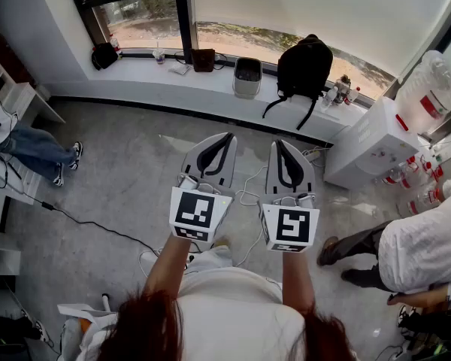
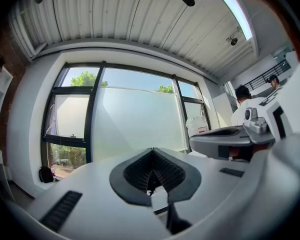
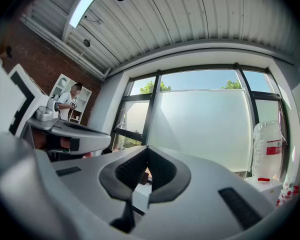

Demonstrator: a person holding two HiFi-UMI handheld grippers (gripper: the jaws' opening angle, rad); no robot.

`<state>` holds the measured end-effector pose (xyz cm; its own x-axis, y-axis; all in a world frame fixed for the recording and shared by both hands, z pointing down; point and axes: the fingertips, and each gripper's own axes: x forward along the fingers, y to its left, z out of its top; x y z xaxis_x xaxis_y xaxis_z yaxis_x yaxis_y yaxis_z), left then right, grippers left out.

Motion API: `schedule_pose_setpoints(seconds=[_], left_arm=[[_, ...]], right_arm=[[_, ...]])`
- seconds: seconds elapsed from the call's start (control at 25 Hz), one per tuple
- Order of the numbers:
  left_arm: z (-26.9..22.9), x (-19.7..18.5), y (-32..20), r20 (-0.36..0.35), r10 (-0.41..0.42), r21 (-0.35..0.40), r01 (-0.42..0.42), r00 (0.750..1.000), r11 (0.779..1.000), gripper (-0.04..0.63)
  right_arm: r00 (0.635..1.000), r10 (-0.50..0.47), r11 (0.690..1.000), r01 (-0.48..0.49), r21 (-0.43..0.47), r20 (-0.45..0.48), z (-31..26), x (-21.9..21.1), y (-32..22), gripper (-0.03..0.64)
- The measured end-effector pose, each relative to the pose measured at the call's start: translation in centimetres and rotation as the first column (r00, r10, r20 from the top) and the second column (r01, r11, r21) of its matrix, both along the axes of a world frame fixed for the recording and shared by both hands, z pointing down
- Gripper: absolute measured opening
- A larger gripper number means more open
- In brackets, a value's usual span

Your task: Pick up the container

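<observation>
Evidently pre-approach, the person point(image 1: 233, 310) is holding the left gripper point(image 1: 227, 138) and right gripper point(image 1: 276, 143) level, both closed and empty, needing to near the pale container point(image 1: 247, 77) sitting on the window ledge point(image 1: 139, 70), then open.

Smooth matt plastic on the left gripper point(image 1: 226, 138) and right gripper point(image 1: 276, 144); floor point(image 1: 128, 194) perhaps polished concrete.

This looks like a shared loft-style office or lab. The head view shows a bare concrete floor point(image 1: 128, 179) with a cable point(image 1: 83, 220) trailing at lower left, a backpack point(image 1: 304, 66) on the long window sill point(image 1: 158, 77) at top, and a water dispenser point(image 1: 372, 145) with spare bottles point(image 1: 428, 89) at right. Overhead is a corrugated metal ceiling point(image 2: 140, 19), with a brick wall point(image 3: 45, 64) at left beside tall windows point(image 3: 210, 119).
</observation>
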<state>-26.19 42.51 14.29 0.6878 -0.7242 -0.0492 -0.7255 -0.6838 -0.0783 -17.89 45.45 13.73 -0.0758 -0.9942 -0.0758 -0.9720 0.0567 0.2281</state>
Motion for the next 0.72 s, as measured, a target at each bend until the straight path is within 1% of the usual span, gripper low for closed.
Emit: schedule_pose_setpoints(seconds=[0.12,0.36,0.72], left_arm=[[0.1,-0.4,-0.9,-0.002,0.006,-0.002,-0.006,1.0,1.0,0.015],[0.5,-1.3,-2.7,-0.007,0.027,-0.009,-0.027,1.0,1.0,0.015],[1.5,-0.9,-5.2,-0.004,0.046,-0.032,-0.046,0.999,0.998,0.015]], right_arm=[[1.0,0.004,1.0,-0.004,-0.003,0.005,0.2,-0.6,-0.8,0.023],[0.999,0.013,0.999,-0.014,0.032,0.042,0.1,-1.5,-2.3,0.023],[0.997,0.034,0.999,-0.034,-0.003,0.063,1.3,-1.2,-4.9,0.023]])
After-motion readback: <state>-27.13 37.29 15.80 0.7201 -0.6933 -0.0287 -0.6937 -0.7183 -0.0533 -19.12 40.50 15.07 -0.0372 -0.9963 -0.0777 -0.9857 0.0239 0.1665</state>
